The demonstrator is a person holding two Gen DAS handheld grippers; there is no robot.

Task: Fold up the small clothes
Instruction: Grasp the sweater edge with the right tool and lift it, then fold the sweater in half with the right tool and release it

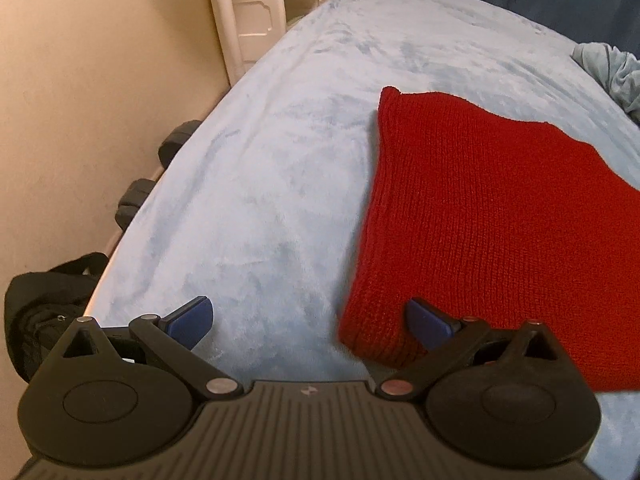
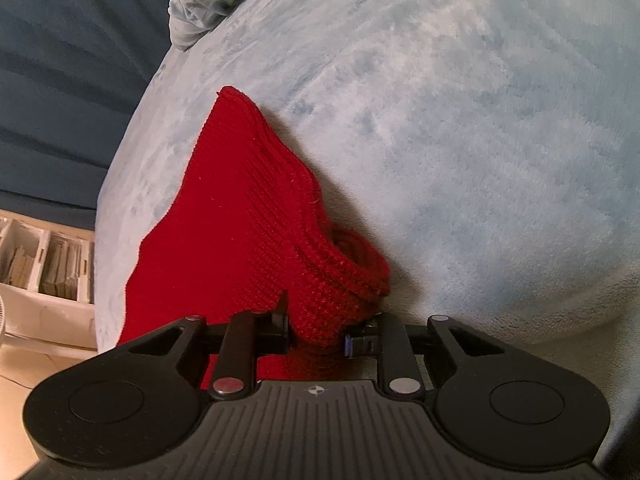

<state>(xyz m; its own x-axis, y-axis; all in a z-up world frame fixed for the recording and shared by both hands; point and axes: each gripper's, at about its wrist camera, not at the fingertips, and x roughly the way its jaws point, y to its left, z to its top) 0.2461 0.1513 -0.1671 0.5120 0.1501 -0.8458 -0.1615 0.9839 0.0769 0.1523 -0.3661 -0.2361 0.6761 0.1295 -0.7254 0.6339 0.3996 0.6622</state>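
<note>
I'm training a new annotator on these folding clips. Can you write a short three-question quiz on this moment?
1. True or false: the left gripper is clamped on the red knit garment.
2. What is the right gripper gripping? A) the light blue blanket B) a bunched edge of the red knit garment C) nothing
3. Fill in: the crumpled pale cloth lies at the far ______ of the bed.

Key
1. False: its jaws stand wide open, one blue pad over the garment's near corner.
2. B
3. edge
</note>
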